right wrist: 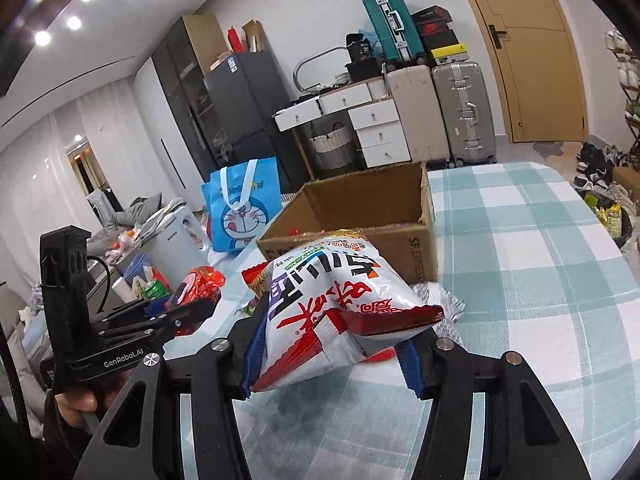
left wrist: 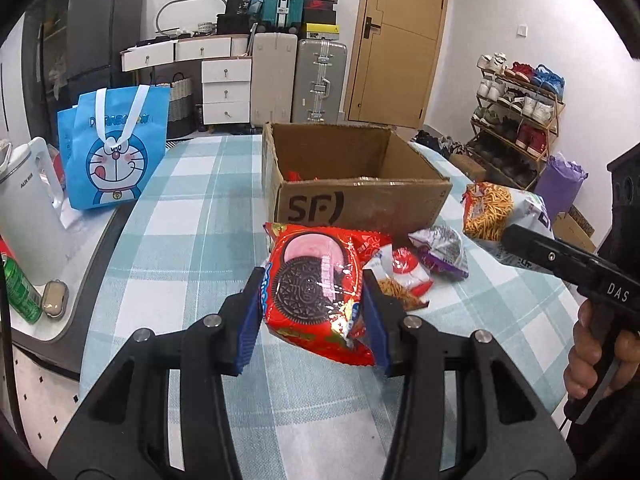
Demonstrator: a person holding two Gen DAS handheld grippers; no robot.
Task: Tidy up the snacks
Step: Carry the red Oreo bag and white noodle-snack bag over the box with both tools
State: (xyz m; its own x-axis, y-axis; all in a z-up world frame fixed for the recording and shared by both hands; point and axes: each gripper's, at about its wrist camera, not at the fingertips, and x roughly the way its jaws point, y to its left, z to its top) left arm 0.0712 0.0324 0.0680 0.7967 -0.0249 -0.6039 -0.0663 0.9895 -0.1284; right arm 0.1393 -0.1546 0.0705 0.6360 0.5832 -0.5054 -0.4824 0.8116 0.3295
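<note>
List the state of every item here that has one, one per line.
Left claw: shut on the Oreo pack, lifted.
Right claw: shut on the white snack bag, lifted.
Cardboard box: open on top, upright.
Purple packet: lying on the tablecloth.
Blue tote bag: standing upright.
Door: closed.

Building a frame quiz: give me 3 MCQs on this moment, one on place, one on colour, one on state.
1. Where is the cardboard box?
A. on the checked tablecloth
B. on the floor
C. on the fridge

2. Main colour of the Oreo pack?
A. green
B. red
C. black

3. The right gripper is:
A. open, holding nothing
B. shut on the noodle snack bag
C. shut on the can

Key: A, the box stands on the tablecloth; B, its wrapper is red; C is wrong and B right, the fingers pinch the bag.
</note>
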